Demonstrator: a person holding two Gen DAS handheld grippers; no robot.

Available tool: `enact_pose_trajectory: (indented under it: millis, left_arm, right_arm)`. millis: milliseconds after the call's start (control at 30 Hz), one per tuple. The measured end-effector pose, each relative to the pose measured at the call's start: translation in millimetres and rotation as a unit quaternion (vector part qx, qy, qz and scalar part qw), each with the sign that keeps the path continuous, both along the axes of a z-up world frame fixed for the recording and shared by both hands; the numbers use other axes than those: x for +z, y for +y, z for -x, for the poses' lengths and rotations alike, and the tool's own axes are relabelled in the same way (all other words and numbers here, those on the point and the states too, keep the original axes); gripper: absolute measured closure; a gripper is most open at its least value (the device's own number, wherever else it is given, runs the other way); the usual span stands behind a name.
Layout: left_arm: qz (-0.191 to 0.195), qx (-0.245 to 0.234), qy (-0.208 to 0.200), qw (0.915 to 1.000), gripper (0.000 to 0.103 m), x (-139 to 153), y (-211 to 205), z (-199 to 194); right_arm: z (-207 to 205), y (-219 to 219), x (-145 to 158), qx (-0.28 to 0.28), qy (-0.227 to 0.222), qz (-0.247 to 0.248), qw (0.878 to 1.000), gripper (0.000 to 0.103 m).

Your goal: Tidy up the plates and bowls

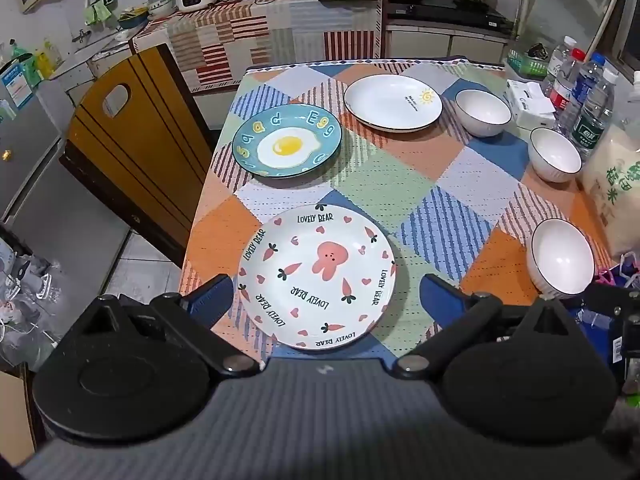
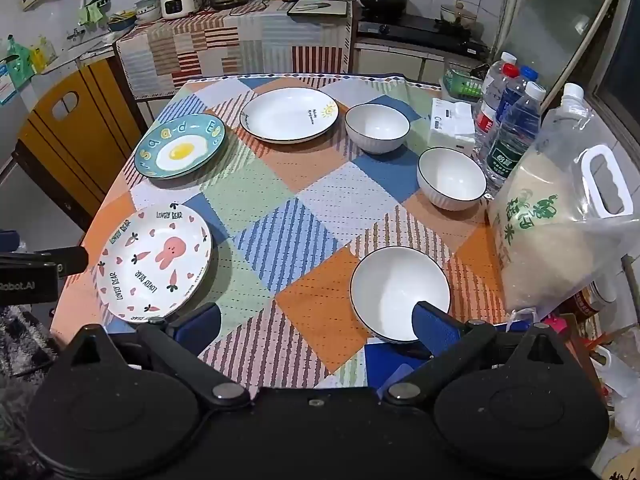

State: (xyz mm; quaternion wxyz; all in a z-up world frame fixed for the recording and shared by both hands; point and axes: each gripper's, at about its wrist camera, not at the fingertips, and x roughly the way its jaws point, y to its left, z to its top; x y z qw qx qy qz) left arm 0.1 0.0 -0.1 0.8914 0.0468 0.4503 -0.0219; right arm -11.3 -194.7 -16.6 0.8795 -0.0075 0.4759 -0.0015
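Hovering over near table edge, both tongs wide, holding nothing. Left gripper [image 1: 326,300] straddles round white rabbit-and-carrot plate [image 1: 316,276] at 12 o'clock; right gripper [image 2: 316,326] has plain white ribbed bowl [image 2: 400,292] at 1 o'clock, right finger over rim.

Left wrist view looks steeply down from the near-left table [image 1: 360,184] edge, close above the bunny plate [image 1: 316,276]. Right wrist view looks down likewise from further right, nearest bowl [image 2: 400,292] close. Both share the tablecloth, plates, bowls and kitchen counter [image 2: 240,36] behind.
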Motion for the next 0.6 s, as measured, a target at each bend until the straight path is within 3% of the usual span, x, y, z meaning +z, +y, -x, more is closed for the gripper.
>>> enact_pose_trajectory:
  millis: [600]
  left_arm:
    - [0.001,-0.005,0.008,1.0000,0.003,-9.3,-0.1,5.1]
  right_arm:
    - [-0.6,1.3,-9.6,-0.007,0.000,0.014,1.000,0.000]
